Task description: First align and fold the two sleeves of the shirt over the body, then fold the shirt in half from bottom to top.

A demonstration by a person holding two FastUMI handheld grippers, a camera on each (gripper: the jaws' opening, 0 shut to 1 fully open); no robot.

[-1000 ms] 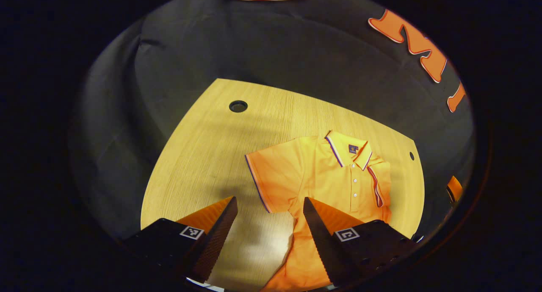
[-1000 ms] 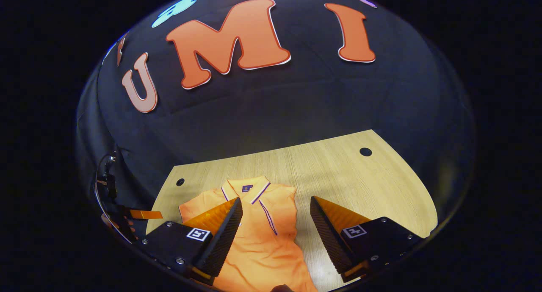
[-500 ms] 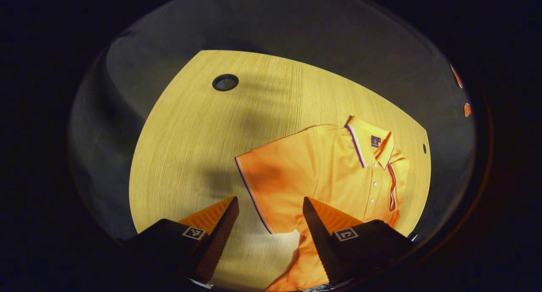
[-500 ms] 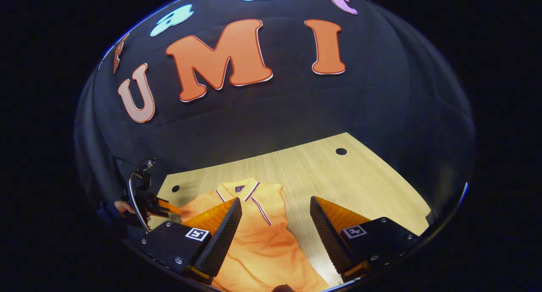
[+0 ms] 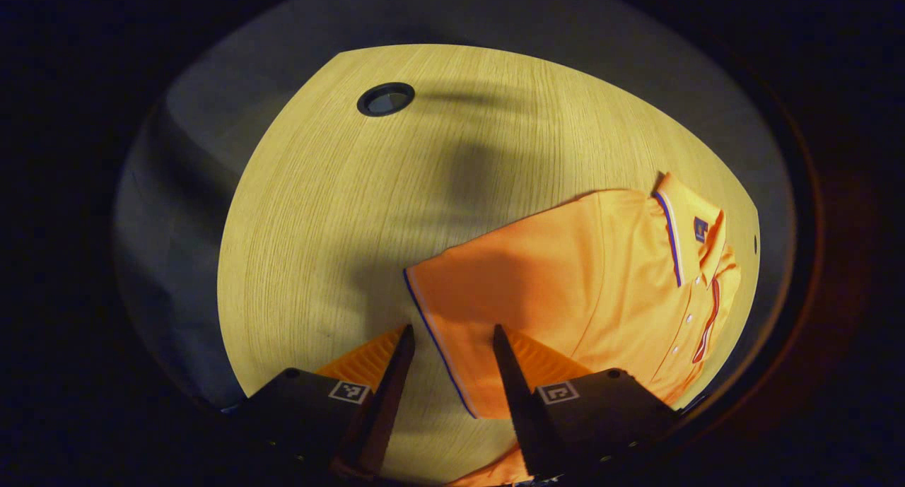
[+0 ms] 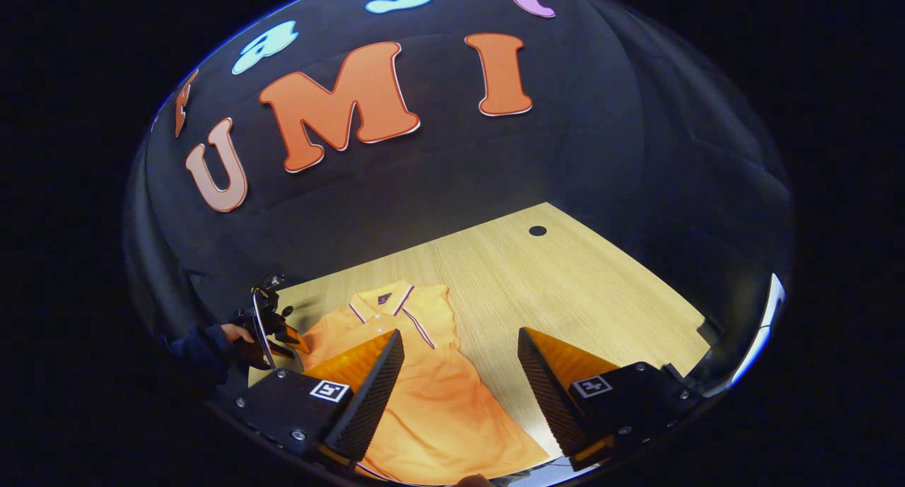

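We see an orange polo shirt (image 5: pixel 601 289) lying flat on a wooden table (image 5: pixel 339 211), collar at the far end. Its right sleeve looks already folded over the body, while the left sleeve (image 5: pixel 466 296) lies spread out flat. Our left gripper (image 5: pixel 447 342) hovers with fingers apart, straddling that sleeve's striped hem without pinching it. Our right gripper (image 6: pixel 459 345) hangs open and empty above the shirt's near right side. We judge one sleeve fold and the bottom-to-top fold remain
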